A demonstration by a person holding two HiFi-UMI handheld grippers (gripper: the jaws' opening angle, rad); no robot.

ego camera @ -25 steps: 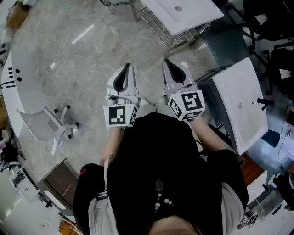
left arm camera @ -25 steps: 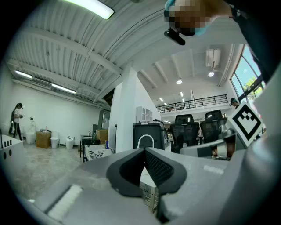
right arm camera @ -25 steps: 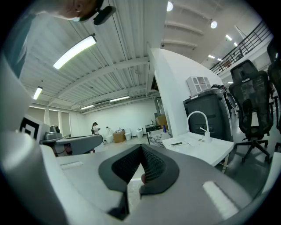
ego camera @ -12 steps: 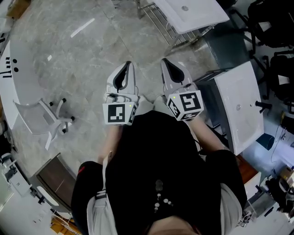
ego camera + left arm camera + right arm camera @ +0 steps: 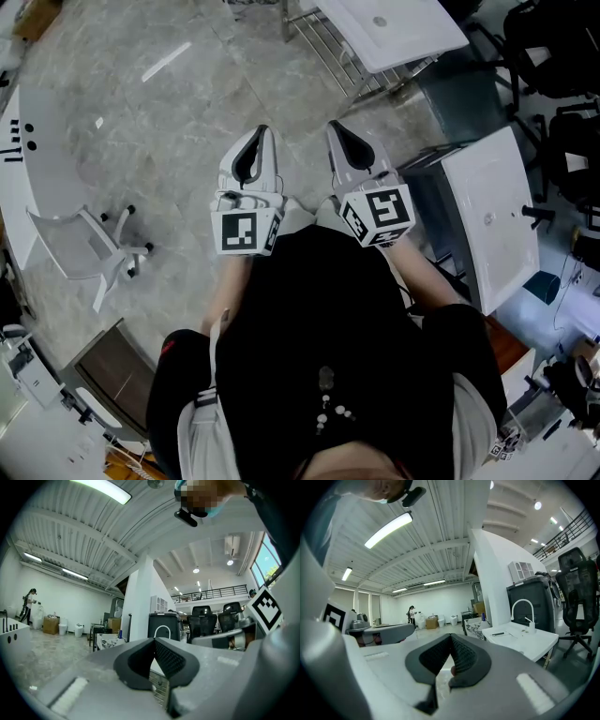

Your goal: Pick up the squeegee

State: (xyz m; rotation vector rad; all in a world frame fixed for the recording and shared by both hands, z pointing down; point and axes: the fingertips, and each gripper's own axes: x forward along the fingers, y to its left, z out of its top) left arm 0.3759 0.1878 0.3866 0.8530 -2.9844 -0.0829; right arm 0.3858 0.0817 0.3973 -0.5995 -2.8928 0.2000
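No squeegee shows clearly in any view. In the head view both grippers are held level in front of the person's chest, over grey marble floor. The left gripper (image 5: 259,132) is shut, its dark pads meeting with nothing between them (image 5: 154,641). The right gripper (image 5: 336,127) beside it is also shut and empty (image 5: 451,636). Ahead of the right gripper stands a white sink (image 5: 520,638) with a curved tap. A small dark flat item (image 5: 498,633) lies on its top; I cannot tell what it is.
Two white sinks on metal stands sit ahead (image 5: 389,28) and to the right (image 5: 492,220). A curved white desk (image 5: 19,187) and a white swivel chair (image 5: 84,248) are at the left. Black office chairs (image 5: 562,56) stand at the far right. A person (image 5: 411,613) stands far across the hall.
The floor, the chair and the sinks have slid a little in the head view as the person moves across the room. Both grippers stay shut, side by side.
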